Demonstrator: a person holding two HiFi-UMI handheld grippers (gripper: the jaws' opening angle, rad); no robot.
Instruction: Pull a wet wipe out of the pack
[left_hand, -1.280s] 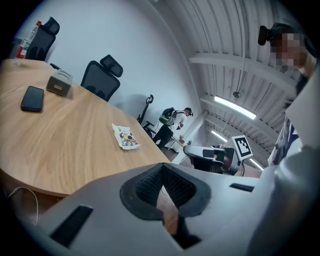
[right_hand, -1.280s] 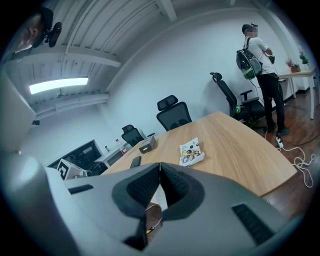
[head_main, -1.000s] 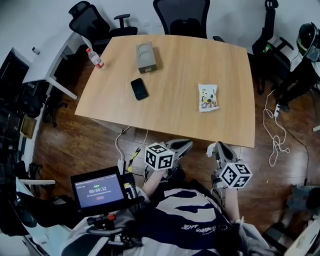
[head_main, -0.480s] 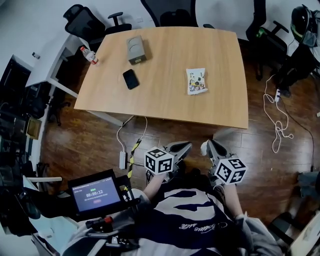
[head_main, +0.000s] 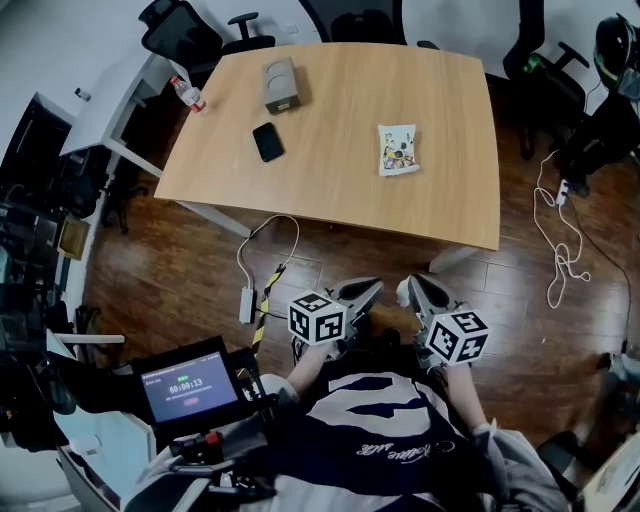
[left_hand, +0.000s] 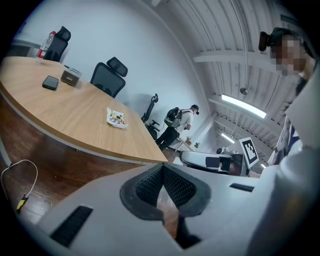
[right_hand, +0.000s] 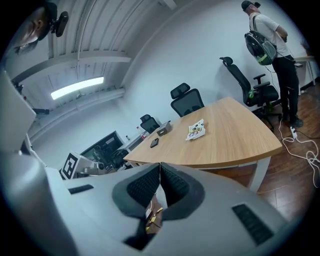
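The wet wipe pack (head_main: 399, 148), white with a colourful print, lies flat on the right half of the wooden table (head_main: 340, 190). It also shows in the left gripper view (left_hand: 117, 118) and the right gripper view (right_hand: 196, 130). Both grippers hang close to the person's body, well short of the table's near edge and over the floor. My left gripper (head_main: 362, 292) is shut, its pads touching with nothing between them (left_hand: 162, 172). My right gripper (head_main: 412, 290) is shut and empty as well (right_hand: 159, 170).
On the table's left half lie a black phone (head_main: 267, 141) and a grey box (head_main: 280, 84); a bottle (head_main: 187, 93) stands on the side desk. Office chairs (head_main: 365, 22) ring the table. Cables (head_main: 262, 250) trail on the floor. A person with a backpack (right_hand: 270, 35) stands at the far right.
The head view has shifted a little, so the table sits slightly differently in frame. Both grippers stay shut near the body, side by side.
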